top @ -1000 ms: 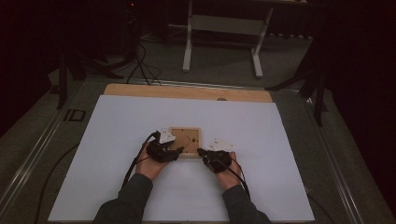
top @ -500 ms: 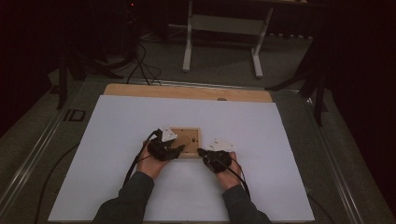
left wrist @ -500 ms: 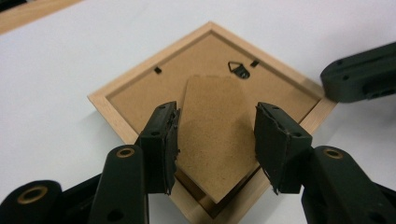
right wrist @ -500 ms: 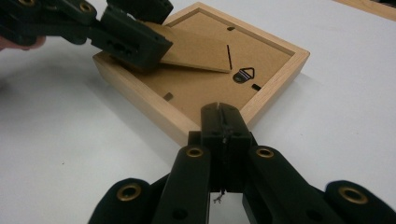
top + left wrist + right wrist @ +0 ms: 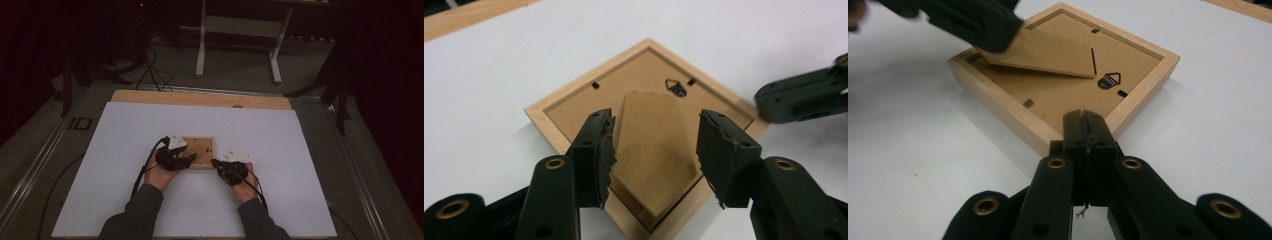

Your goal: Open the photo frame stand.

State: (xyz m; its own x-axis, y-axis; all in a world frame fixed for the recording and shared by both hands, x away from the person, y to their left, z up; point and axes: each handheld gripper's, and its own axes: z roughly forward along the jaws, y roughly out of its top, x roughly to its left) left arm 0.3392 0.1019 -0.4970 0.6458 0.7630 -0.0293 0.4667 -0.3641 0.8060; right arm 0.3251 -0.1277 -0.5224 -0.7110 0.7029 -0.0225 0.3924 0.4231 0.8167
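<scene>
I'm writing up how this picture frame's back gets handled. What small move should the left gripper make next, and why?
Probably close the left gripper on the stand flap: its jaws straddle the raised flap without touching it, while the shut right gripper braces the frame.

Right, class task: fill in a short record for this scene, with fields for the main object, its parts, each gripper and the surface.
object: wooden picture frame, lying back side up
stand: cardboard easel flap, lifted at its free end
hanger: small metal hook on the backing
left gripper: open, jaws either side of the flap
right gripper: shut, tips at the frame's near edge
surface: white sheet on the table
</scene>
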